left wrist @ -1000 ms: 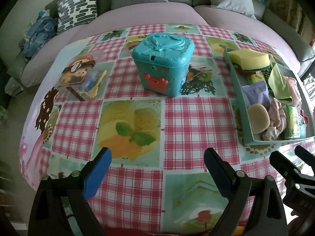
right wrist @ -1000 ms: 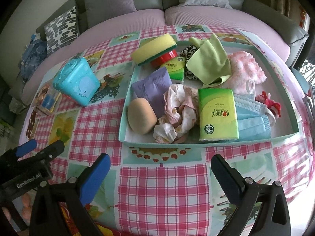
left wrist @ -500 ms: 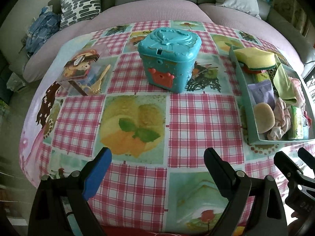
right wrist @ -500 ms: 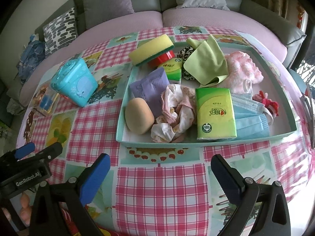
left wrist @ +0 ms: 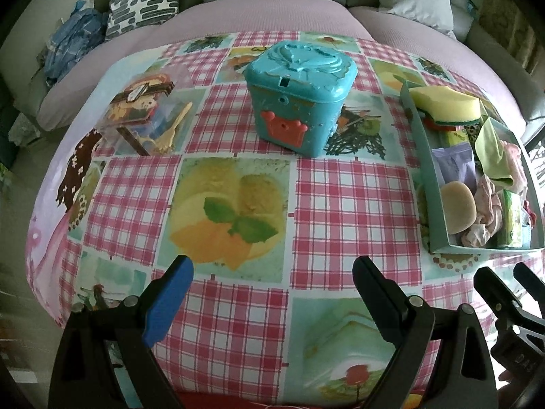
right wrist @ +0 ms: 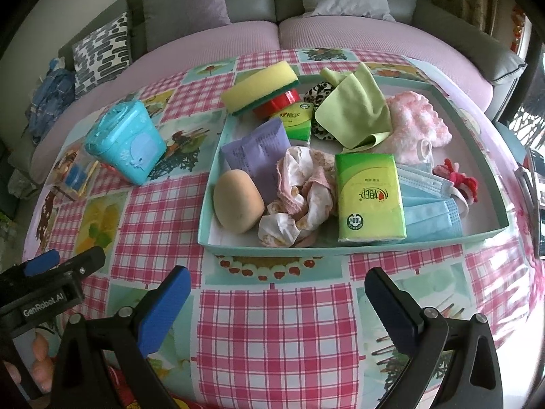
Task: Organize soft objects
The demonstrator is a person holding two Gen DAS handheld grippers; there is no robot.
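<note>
We find a home living room: a grey sofa (right wrist: 306, 24) with cushions (right wrist: 185, 0) curves behind the desk (right wrist: 272, 323), which wears a fruit-printed checked tablecloth; clothing (left wrist: 73, 44) lies heaped on the seat.

"GenRobot.AI" printed in white on the left tongs (right wrist: 64, 266), seen left of the right tongs (right wrist: 276, 303). "100%" in a round badge on the green tissue pack (right wrist: 369, 197) ahead; other lettering there unreadable.
</note>
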